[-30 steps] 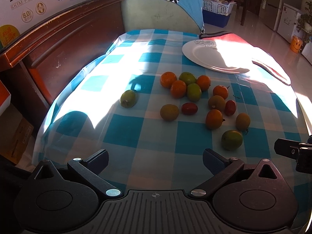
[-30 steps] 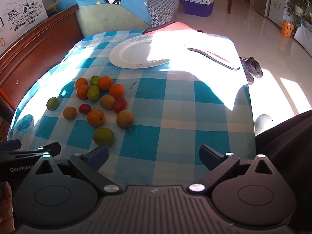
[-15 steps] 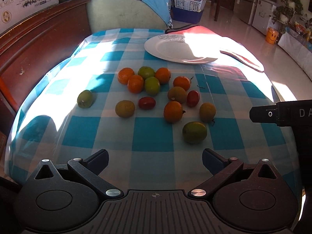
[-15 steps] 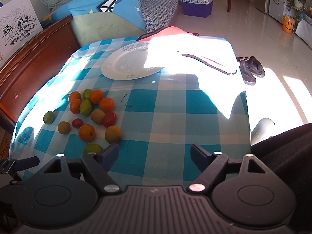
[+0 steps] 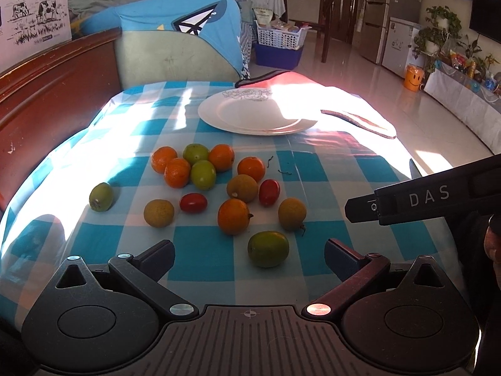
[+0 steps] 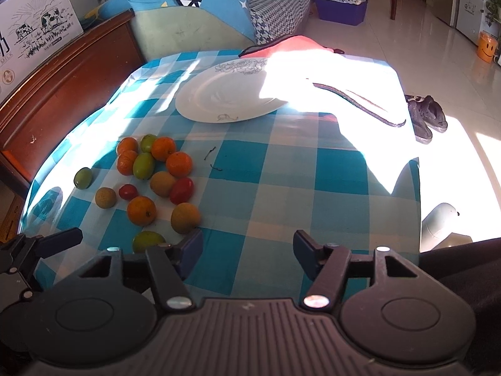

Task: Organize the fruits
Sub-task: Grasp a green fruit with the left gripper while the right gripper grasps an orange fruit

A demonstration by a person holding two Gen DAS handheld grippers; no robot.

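Fruits (image 5: 219, 188) lie loose on the blue-and-white checked tablecloth (image 5: 313, 169), bunched toward its left half, and none sits on the white plate (image 5: 250, 116) farther back, which I see partly washed out by sunlight. From my left gripper (image 5: 249, 250), fingers spread wide with nothing between them, I count several oranges (image 5: 233, 216), a few round green fruits, tan-brown ones (image 5: 291, 213) and two small glossy red tomatoes (image 5: 268, 191). One green-orange mottled fruit (image 5: 268, 248) lies nearest, just beyond the gap between my left fingers. A lone green fruit (image 5: 100, 196) sits apart on the far left of the group. My right gripper (image 6: 247, 246) is also spread and holds nothing; its left fingertip (image 6: 191, 246) hovers close to a tan fruit (image 6: 184, 218) and that mottled fruit (image 6: 147, 240), though I cannot tell whether it touches either. A red cloth (image 6: 291, 45) lies behind the plate.
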